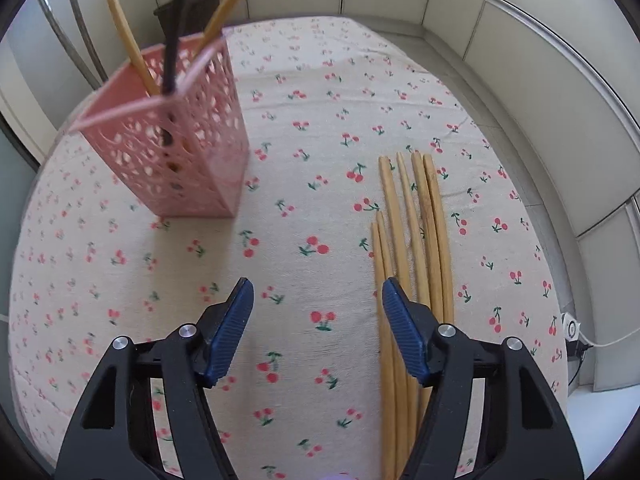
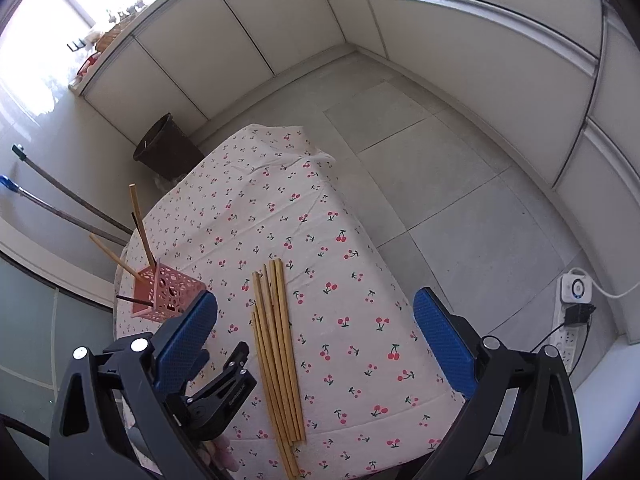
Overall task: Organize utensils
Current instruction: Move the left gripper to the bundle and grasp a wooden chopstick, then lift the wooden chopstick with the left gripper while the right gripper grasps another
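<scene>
A pink perforated holder (image 1: 172, 148) stands at the upper left of the cherry-print tablecloth (image 1: 320, 120), with two wooden chopsticks and a black one leaning in it. Several wooden chopsticks (image 1: 420, 232) lie side by side on the cloth to its right. My left gripper (image 1: 318, 286) is open just above the cloth with nothing between its fingers, and its right finger overlaps the left edge of the bundle. In the right wrist view, my right gripper (image 2: 316, 298) hangs wide open higher up, over the chopsticks (image 2: 280, 344). The holder (image 2: 168, 296) sits to its left.
A finger of the left gripper (image 2: 236, 364) shows low beside the bundle, with a person's fingers (image 2: 222, 456) under it. Off the table stand a dark bin (image 2: 164, 152), two long handles (image 2: 60, 200) and a power strip with a plug (image 2: 576, 312). The near table edge (image 2: 360, 424) drops to tiled floor.
</scene>
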Motion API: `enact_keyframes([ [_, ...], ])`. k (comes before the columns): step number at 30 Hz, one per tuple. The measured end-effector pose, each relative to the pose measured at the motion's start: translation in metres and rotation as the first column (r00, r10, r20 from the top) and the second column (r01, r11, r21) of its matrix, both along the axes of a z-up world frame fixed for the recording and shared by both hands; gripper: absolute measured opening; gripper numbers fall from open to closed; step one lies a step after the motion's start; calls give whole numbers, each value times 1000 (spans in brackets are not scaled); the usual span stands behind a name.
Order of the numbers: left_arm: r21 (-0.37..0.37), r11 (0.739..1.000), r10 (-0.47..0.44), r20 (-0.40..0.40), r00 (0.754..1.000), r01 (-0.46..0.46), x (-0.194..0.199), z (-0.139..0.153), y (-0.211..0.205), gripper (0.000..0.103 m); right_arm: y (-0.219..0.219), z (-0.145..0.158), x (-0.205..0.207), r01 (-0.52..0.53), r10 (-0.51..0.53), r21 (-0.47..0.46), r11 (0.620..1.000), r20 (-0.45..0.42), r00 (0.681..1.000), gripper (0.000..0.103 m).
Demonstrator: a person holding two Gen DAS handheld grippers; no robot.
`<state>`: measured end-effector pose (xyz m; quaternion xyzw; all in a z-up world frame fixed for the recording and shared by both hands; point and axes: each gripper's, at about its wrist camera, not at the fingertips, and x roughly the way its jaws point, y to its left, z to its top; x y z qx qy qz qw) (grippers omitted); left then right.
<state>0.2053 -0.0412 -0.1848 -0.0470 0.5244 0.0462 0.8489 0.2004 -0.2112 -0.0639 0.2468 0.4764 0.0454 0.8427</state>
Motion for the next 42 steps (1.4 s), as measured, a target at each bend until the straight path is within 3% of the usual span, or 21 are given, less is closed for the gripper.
enact_keyframes([
  [6,16,1000,1,15,1000,-1,4,-6,-5,63,-19,-5,2,47,-44,120,992,-25,999,96],
  [12,-2,1000,18,4,1000,-18,9,-13,-3,63,-20,-4,3,46,-44,128,991,-19,999,96],
  [17,66,998,-16,3,1000,16,16,-16,-16,62,-19,-7,5,33,-28,144,989,-33,999,96],
  [20,95,993,-66,-13,998,67,25,-14,-28,43,-18,-9,6,31,-25,142,989,-40,999,96],
  [21,78,993,-86,-26,996,88,28,-14,-32,26,-17,-10,6,30,-25,137,990,-42,999,96],
  [24,62,991,-111,-61,992,115,34,-14,-39,8,-15,-18,11,21,-13,112,993,-65,998,96],
  [28,59,987,-146,-40,989,148,24,-14,-35,5,-5,-41,24,6,3,68,998,-130,992,96],
  [32,65,982,-178,47,983,175,-6,-11,-18,4,16,-62,44,-33,39,35,999,-162,986,96],
  [36,80,980,-191,135,972,182,-40,18,6,4,44,-80,66,-65,59,-29,997,-168,984,95],
  [38,45,987,-161,192,968,155,-56,42,27,4,56,-90,75,-70,60,-47,996,-183,981,84],
  [40,5,992,-122,246,962,125,-66,63,46,4,69,-103,87,-88,75,-47,995,-218,973,60],
  [42,-18,995,-85,303,949,95,-78,83,62,4,80,-113,96,-88,72,-60,994,-231,970,53],
])
